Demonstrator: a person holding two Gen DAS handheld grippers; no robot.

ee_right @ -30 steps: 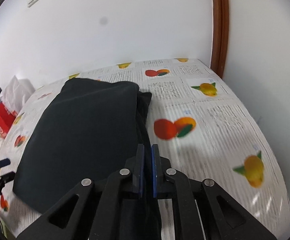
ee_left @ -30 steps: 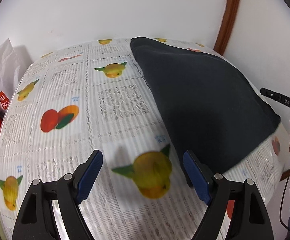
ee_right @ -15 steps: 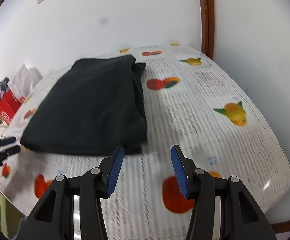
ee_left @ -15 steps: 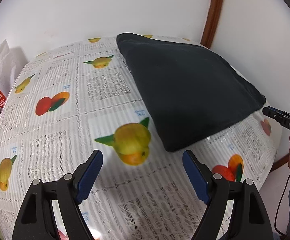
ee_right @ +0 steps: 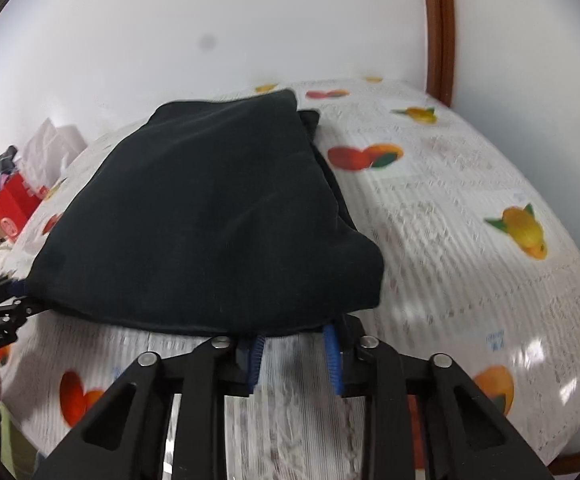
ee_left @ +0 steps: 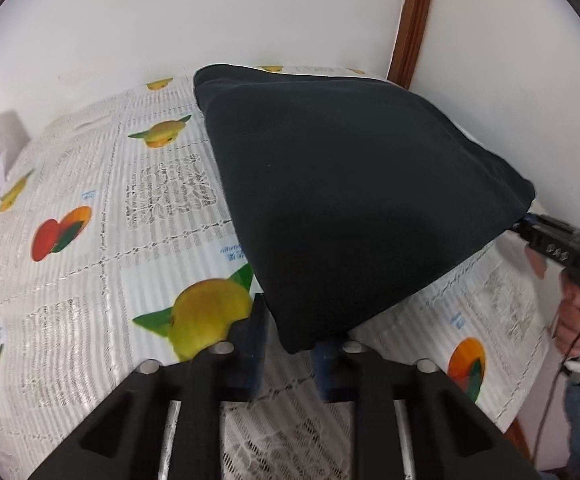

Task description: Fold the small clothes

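A folded black garment (ee_left: pixel 349 200) lies on the fruit-print tablecloth (ee_left: pixel 130 240); it also shows in the right wrist view (ee_right: pixel 210 220). My left gripper (ee_left: pixel 290 344) is at the garment's near corner, jaws partly open with the corner between the blue pads. My right gripper (ee_right: pixel 293 348) is at the garment's opposite near edge, jaws partly open, the fabric edge lying over the fingertips. The right gripper also shows in the left wrist view (ee_left: pixel 529 228), touching the garment's right corner.
The table stands in a corner with white walls and a brown door frame (ee_left: pixel 409 20). A red box (ee_right: pixel 14 204), a white bag (ee_right: pixel 50 148) and clutter sit beyond the table's left end. The table edge (ee_right: pixel 529 420) is close on the right.
Both grippers moved in to the garment's near corners and narrowed their jaws. A second ago the right gripper was shut on the garment; it then opened and pulled back.
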